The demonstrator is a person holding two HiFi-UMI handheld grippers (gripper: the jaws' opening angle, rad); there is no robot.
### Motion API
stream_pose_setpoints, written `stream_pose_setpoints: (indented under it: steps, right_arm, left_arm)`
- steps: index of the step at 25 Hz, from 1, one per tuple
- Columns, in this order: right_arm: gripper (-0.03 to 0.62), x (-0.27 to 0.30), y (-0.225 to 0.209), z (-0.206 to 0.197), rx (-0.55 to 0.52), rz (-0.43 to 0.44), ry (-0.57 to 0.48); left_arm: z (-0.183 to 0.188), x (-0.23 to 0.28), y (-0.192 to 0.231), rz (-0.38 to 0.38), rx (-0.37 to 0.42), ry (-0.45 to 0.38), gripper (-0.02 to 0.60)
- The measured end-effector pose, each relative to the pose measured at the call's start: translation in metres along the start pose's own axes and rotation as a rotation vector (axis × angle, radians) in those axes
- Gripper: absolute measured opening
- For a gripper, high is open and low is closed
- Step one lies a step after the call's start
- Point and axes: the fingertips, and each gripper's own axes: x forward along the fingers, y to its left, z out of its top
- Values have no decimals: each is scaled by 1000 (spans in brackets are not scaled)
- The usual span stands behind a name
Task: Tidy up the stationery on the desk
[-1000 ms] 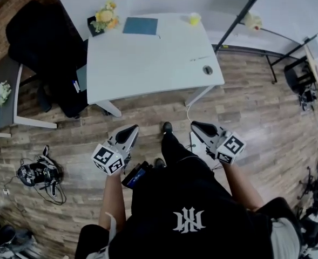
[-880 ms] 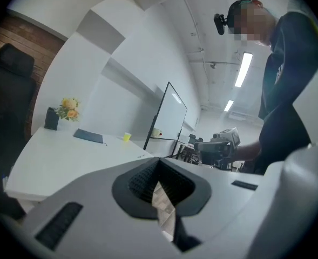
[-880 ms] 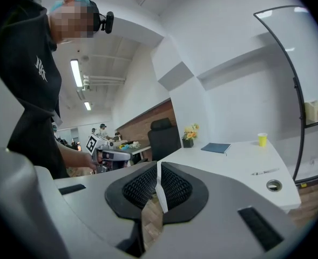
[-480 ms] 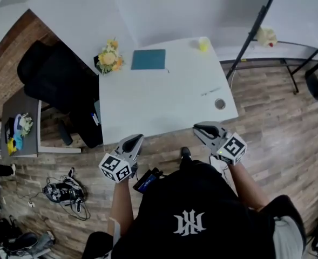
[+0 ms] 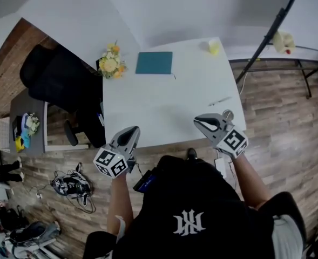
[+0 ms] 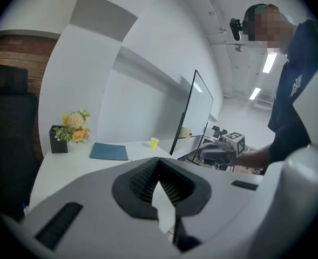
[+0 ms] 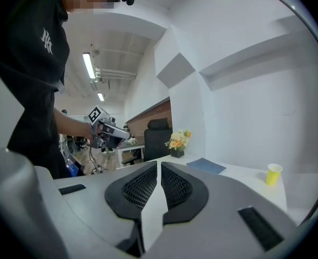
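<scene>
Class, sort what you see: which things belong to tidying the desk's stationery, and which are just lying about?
Job: teal notebook, pen, white desk, perhaps the yellow cup.
Lying about: flowers, black office chair, cables on the floor.

In the head view a thin pale stick (image 5: 220, 101) on the white desk (image 5: 148, 107) is too small to tell as pen or pencil, and the small round thing (image 5: 228, 113) beside it is partly covered by the right gripper (image 5: 201, 121). The bright clutter (image 5: 30, 124) on the grey side table (image 5: 26, 104) is too small to name, and a black stand (image 5: 267, 39) runs off the top edge. In the left gripper view the left gripper (image 6: 160, 169) hides the near part of the desk.
</scene>
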Motion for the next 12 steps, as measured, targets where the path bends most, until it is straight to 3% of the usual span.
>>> stream_pose_setpoints:
  steps: [12]
  right_arm:
    - [46,58,-85,16,-7,-58,44]
  left_arm:
    - [5,76,75,31,-61,33,-3]
